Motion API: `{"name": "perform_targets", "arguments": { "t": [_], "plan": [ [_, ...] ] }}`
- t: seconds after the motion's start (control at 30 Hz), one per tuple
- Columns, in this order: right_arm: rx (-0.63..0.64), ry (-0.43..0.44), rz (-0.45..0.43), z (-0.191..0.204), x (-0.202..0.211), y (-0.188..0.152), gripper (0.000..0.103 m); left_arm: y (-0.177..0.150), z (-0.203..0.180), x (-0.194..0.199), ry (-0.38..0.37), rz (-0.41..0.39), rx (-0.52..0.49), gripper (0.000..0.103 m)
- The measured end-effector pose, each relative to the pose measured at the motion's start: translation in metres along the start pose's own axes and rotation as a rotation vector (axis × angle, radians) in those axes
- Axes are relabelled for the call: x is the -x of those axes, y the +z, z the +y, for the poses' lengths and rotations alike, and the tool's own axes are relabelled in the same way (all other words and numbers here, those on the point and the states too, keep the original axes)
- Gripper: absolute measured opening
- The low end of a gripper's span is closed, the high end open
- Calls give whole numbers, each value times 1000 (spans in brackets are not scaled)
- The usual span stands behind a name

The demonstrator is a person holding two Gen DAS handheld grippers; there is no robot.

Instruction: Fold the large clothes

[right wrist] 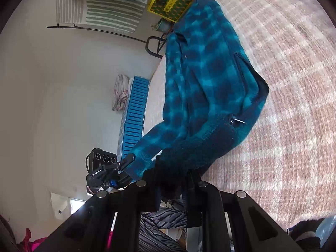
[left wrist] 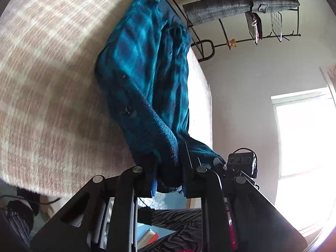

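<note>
The pink-and-cream checked woven bedspread (left wrist: 52,73) fills the scene, and across it sprawls the big teal-and-navy plaid fleece jacket (right wrist: 205,79), its near hem raised off the cover. Both claws have it! The left gripper (left wrist: 168,168) is clamped tight on the dark ribbed hem, the fleece bunched between its fingers; the right gripper (right wrist: 172,180) is pinched on the hem too, jaws nearly together. This looks like the lift-and-fold step. Next, I'd judge, both ends must travel together toward the collar, kept taut.
</note>
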State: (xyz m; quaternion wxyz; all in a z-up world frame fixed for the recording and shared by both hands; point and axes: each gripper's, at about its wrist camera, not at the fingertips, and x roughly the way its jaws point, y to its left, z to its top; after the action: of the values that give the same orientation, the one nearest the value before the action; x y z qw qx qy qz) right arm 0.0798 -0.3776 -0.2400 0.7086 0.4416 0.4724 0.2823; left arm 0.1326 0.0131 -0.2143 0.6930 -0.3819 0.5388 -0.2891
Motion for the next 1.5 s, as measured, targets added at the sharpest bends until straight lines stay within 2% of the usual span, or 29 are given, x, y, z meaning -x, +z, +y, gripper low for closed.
{"name": "perform_targets", "arguments": {
  "t": [0.23, 0.53, 0.73, 0.97, 1.07, 1.13, 1.2, 1.3, 1.37, 1.43, 1.5],
  "plan": [
    [31, -23, -52, 12, -8, 62, 13, 50, -24, -18, -13, -47, -2, 15],
    [-28, -60, -114, -12, -38, 137, 13, 113, -9, -50, 13, -104, 69, 15],
    [-88, -80, -113, -40, -61, 163, 13, 140, 11, -79, 56, -107, 105, 15],
    [-54, -131, -88, -40, -78, 177, 13, 149, 23, -96, 86, -106, 104, 18],
    [-64, -105, -78, -42, -76, 181, 21, 153, 23, -96, 67, -76, 113, 23],
    [-72, -79, -81, -44, -69, 181, 37, 157, 23, -95, 45, -50, 133, 27],
    [-80, -38, -85, -44, -62, 183, 43, 161, 22, -93, 22, -37, 146, 32],
    [-80, 28, -99, -44, -47, 183, 60, 164, 20, -89, -23, -28, 155, 43],
    [-70, 72, -117, -43, -36, 183, 62, 165, 19, -86, -55, -21, 156, 62],
    [-81, 88, -129, -46, -27, 183, 62, 167, 20, -85, -68, -25, 176, 64],
    [-66, 50, -148, -47, -20, 182, 61, 170, 18, -79, -77, -34, 181, 64]
  ]
}}
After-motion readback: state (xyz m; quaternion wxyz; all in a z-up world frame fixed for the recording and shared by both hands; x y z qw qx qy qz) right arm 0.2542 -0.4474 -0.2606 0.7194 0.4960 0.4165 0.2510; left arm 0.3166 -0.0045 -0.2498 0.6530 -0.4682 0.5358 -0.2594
